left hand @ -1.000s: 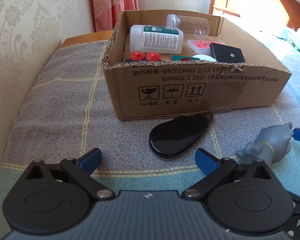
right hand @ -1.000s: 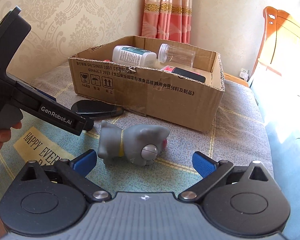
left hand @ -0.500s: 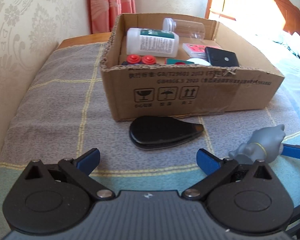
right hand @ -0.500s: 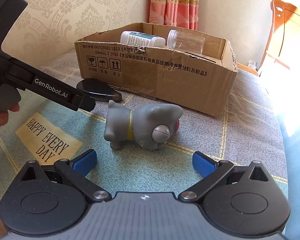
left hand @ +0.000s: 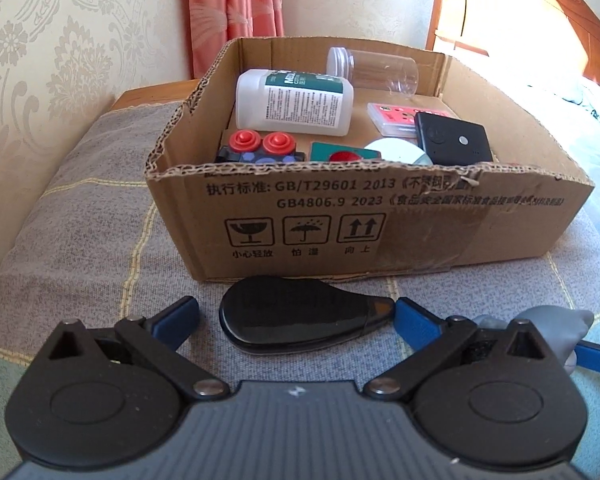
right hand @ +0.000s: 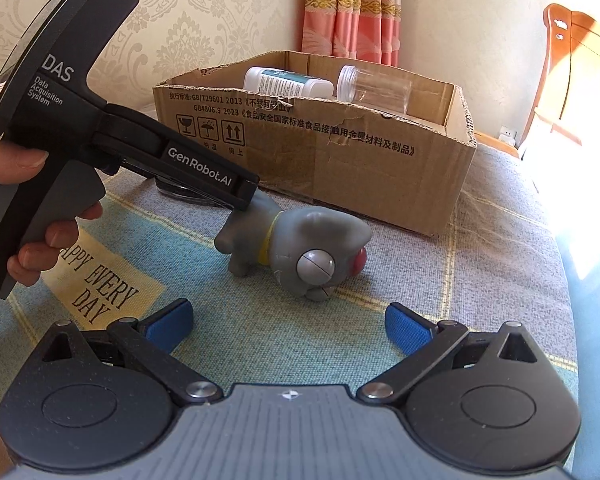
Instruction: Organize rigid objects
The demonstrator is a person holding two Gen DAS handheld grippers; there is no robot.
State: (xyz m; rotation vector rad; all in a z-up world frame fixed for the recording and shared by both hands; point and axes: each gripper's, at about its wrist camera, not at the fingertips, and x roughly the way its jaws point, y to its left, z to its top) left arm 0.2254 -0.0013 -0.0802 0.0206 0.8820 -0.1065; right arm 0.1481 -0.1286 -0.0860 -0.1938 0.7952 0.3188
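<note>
A black teardrop-shaped case (left hand: pixel 300 322) lies on the blanket just in front of the cardboard box (left hand: pixel 380 224). My left gripper (left hand: pixel 296 318) is open, its blue pads on either side of the case, apart from it. A grey toy animal (right hand: pixel 296 248) lies on its side before the box (right hand: pixel 340 152); its edge shows at the right (left hand: pixel 568 324) in the left wrist view. My right gripper (right hand: pixel 286 326) is open, a short way behind the toy. The left gripper's body, held by a hand (right hand: pixel 24 200), hides most of the black case (right hand: pixel 180 192).
The box holds a white bottle (left hand: pixel 296 100), a clear jar (left hand: pixel 374 70), a black device (left hand: pixel 454 140), a red card pack (left hand: pixel 396 118) and red-capped pieces (left hand: pixel 260 144). A patterned wall runs along the left, curtains hang behind, and a wooden bed frame (right hand: pixel 572 72) stands right.
My left gripper has moved forward and now straddles the black case. My right gripper has come closer to the grey toy. Both stay open.
</note>
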